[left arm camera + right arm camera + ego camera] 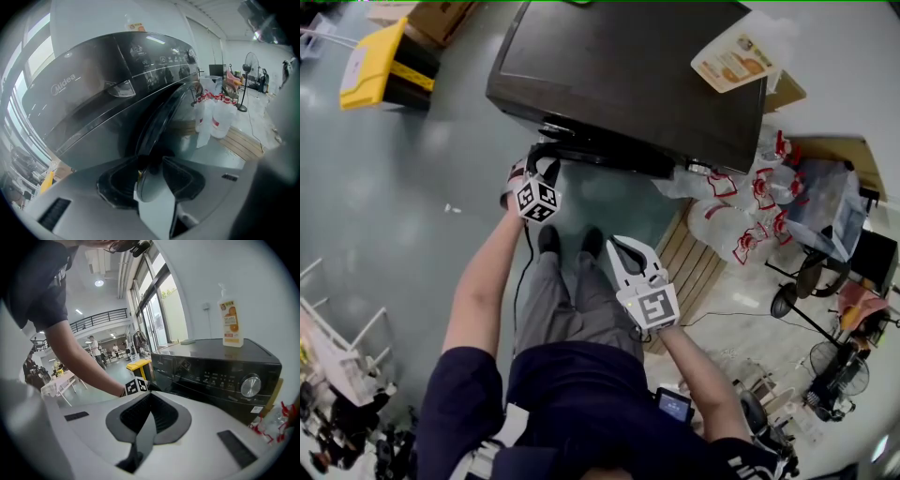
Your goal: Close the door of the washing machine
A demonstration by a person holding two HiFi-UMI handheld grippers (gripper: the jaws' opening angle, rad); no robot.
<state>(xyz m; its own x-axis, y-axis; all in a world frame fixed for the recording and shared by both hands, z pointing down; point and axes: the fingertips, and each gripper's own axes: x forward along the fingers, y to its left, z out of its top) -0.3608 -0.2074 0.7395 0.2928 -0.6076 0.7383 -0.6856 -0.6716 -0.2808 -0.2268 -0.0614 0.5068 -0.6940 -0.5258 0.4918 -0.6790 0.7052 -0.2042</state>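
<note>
Nearest us, right gripper (149,399) has jaws together, empty. Ahead, left gripper (151,164) clamped on rim of door (161,117), which stands ajar at washing machine (93,103) front. We judge door rigid, glossy, fairly weighty; hold outer rim, push steadily.

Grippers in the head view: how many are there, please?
2. The left gripper is at the washing machine's door, closed on its edge; the right gripper hangs lower, jaws together, beside the person's legs. None seems hidden.
</note>
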